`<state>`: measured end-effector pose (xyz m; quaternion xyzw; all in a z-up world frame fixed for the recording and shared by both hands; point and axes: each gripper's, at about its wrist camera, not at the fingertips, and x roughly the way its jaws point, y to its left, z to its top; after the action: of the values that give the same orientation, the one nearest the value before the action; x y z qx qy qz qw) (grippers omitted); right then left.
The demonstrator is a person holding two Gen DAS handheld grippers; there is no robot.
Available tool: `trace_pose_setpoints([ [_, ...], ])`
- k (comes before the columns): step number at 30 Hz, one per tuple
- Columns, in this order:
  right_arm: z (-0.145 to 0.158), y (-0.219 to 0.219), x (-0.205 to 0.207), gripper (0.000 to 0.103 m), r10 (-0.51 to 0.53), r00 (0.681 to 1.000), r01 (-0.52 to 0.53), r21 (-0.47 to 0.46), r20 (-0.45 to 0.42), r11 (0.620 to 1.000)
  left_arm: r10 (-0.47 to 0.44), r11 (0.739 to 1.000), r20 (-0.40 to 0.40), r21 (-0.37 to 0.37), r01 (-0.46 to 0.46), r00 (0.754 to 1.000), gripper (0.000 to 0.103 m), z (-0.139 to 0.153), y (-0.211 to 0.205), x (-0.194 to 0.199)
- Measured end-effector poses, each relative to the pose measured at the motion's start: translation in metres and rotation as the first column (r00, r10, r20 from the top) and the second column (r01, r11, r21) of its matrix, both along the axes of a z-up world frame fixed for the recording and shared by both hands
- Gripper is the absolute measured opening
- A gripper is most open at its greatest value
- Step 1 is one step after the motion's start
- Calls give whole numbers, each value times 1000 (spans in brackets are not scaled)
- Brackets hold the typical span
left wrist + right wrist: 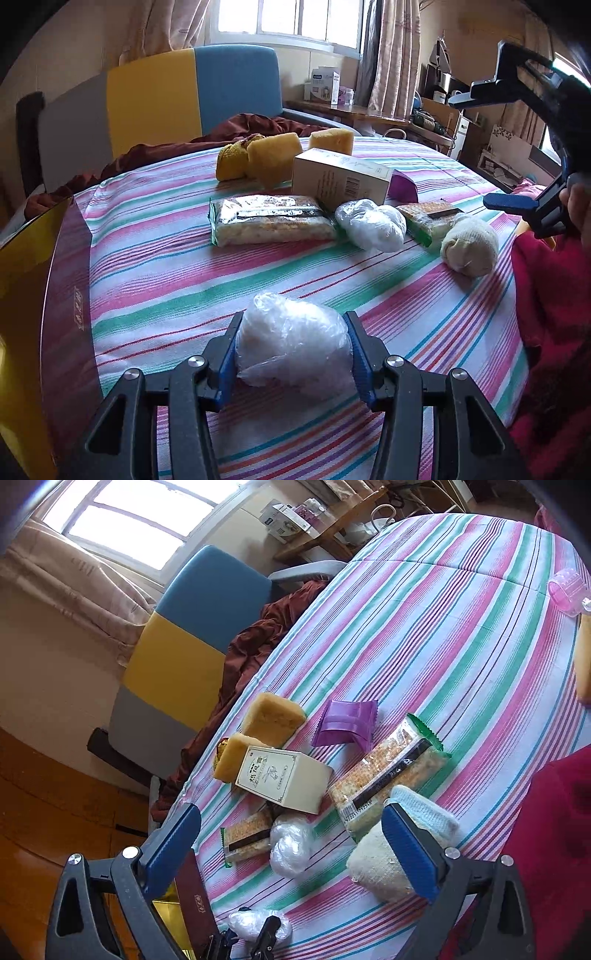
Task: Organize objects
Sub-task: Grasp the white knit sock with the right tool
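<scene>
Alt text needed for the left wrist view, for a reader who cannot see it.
The left gripper clamps a crumpled clear plastic bundle above a striped tablecloth. Beyond lie cracker packs, a cream box and yellow sponges; the right gripper hangs open at the right.

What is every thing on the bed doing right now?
left gripper: shut on the plastic bag bundle
right gripper: open, holding nothing, above the bed
cream box: closed, lying on its side
long cracker pack: sealed, lying flat
white sock ball: rolled up
red gift box: open
</scene>
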<state>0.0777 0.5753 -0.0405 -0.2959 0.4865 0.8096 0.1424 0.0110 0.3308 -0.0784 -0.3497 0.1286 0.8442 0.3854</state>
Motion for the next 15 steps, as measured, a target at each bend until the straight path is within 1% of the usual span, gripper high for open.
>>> trace_pose_setpoints([
  [4, 1, -2, 1, 98, -18, 999, 17, 26, 28, 1000, 0, 1000, -4, 6, 0, 1000, 52, 0, -2, 1],
  [6, 2, -3, 0, 97, -28, 998, 26, 44, 56, 999, 0, 1000, -4, 11, 0, 1000, 52, 0, -4, 1],
  [9, -1, -6, -6, 94, -47, 987, 34, 87, 156, 996, 0, 1000, -3, 17, 0, 1000, 52, -1, -6, 3],
  [11, -2, -9, -10, 93, -71, 972, 44, 125, 222, 991, 0, 1000, 1, 21, 0, 1000, 52, -1, -7, 2],
  [15, -8, -15, -21, 93, -97, 926, 29, 187, 364, 982, -1, 1000, 5, 26, 1, 1000, 52, -1, -7, 2],
])
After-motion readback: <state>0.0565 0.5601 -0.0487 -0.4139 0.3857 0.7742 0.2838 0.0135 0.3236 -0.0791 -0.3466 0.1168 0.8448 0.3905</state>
